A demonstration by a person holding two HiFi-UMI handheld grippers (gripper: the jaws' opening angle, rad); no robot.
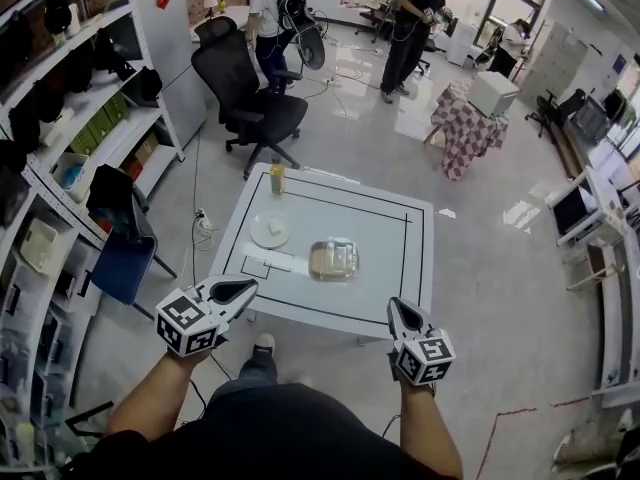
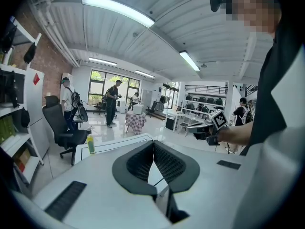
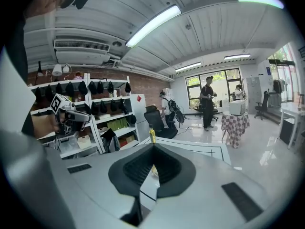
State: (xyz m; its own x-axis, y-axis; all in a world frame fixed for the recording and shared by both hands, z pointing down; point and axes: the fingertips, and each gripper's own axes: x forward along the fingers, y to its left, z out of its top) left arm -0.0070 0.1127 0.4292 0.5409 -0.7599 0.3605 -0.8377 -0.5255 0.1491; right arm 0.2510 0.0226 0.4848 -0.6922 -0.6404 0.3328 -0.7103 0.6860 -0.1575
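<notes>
1. Black-padded left tongs (image 1: 244, 287) are pressed together on nothing, held by the worktop's (image 1: 385, 288) near left corner.
2. The right tongs (image 1: 397, 308) are likewise pressed together, empty, at the near right edge.
3. A clear box (image 1: 333, 259) lies on the worktop between them, further in, touched by neither.
4. A plate (image 1: 270, 231) and a bottle (image 1: 277, 176) are seen beyond it, leftward.
</notes>
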